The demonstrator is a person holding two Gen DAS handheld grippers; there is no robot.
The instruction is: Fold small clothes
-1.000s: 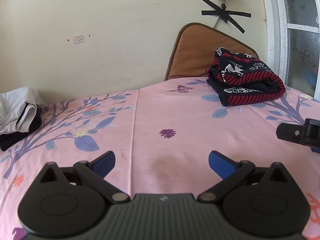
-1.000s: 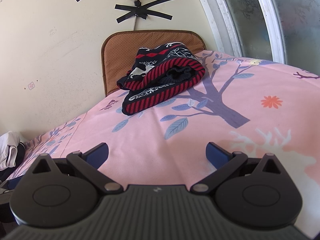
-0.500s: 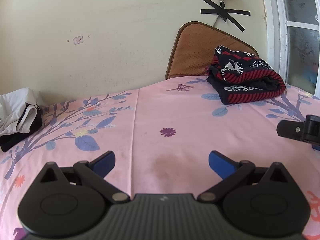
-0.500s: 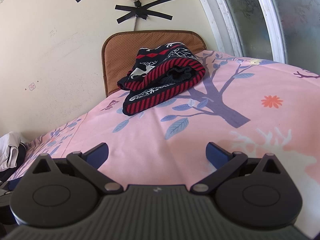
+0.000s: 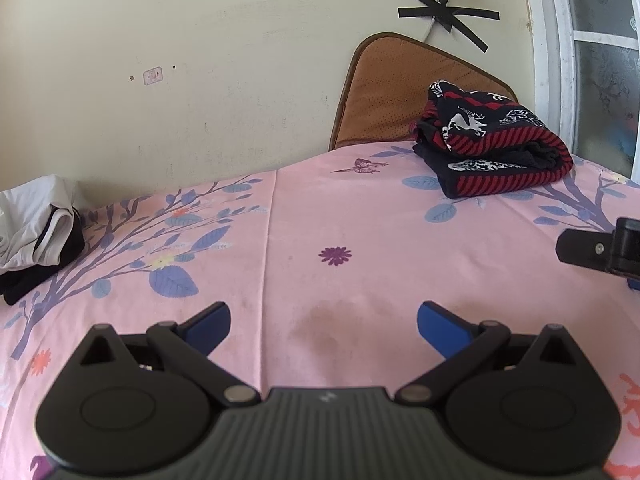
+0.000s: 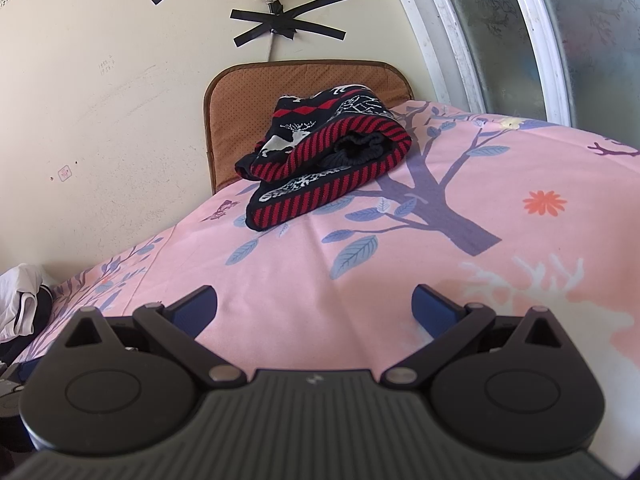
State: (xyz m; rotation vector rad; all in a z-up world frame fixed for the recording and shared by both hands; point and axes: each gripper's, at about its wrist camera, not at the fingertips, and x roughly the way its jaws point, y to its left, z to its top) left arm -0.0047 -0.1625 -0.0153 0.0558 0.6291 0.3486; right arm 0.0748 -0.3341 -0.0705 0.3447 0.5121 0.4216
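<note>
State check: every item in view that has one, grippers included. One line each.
Left gripper: open, empty, above sheet.
Right gripper: open, empty.
Black-and-red knitted reindeer sweater: folded, on sheet by brown cushion.
White-and-black clothes pile: loosely bunched, far left edge.
Pink floral sheet: spread flat, stained.

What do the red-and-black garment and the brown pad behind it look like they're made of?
The red-and-black garment looks like thick knit, probably wool or acrylic: ribbed striped hem, woven-in reindeer pattern, matte. The brown pad seems a dotted, perforated-looking fabric or mesh with a bound edge; its exact material is unclear.
</note>
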